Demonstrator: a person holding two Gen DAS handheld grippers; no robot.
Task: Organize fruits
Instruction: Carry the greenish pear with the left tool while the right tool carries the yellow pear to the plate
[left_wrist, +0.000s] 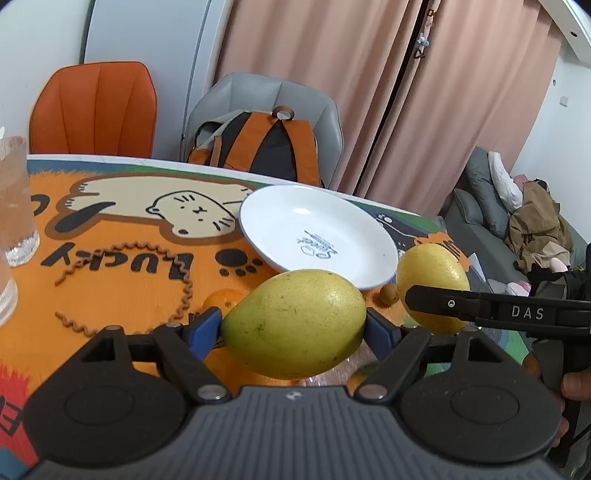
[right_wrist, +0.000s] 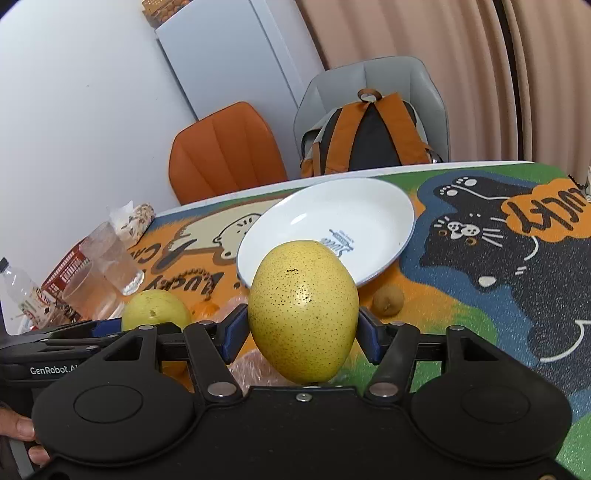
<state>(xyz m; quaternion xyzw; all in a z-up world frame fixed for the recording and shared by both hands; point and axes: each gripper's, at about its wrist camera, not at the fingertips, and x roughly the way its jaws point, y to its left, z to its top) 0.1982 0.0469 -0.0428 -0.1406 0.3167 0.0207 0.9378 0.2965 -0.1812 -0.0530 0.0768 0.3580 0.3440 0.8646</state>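
Observation:
My left gripper (left_wrist: 293, 326) is shut on a yellow-green pear (left_wrist: 295, 325) and holds it above the mat, in front of the empty white plate (left_wrist: 317, 229). My right gripper (right_wrist: 301, 332) is shut on a second yellow pear (right_wrist: 303, 314), also short of the plate (right_wrist: 332, 229). That pear and the right gripper show at the right of the left wrist view (left_wrist: 432, 284). The left pear shows at the left of the right wrist view (right_wrist: 155, 310). A small orange (left_wrist: 221, 299) and a small brown fruit (left_wrist: 388, 294) lie on the mat near the plate.
A cat-print mat (right_wrist: 480, 240) covers the table. Glass cups (right_wrist: 110, 258), a water bottle (right_wrist: 18, 291) and a red basket (right_wrist: 68, 271) stand at the left. Crinkled plastic wrap (right_wrist: 251, 365) lies under the grippers. An orange chair (left_wrist: 94, 107) and a grey chair with a backpack (left_wrist: 266, 144) stand behind the table.

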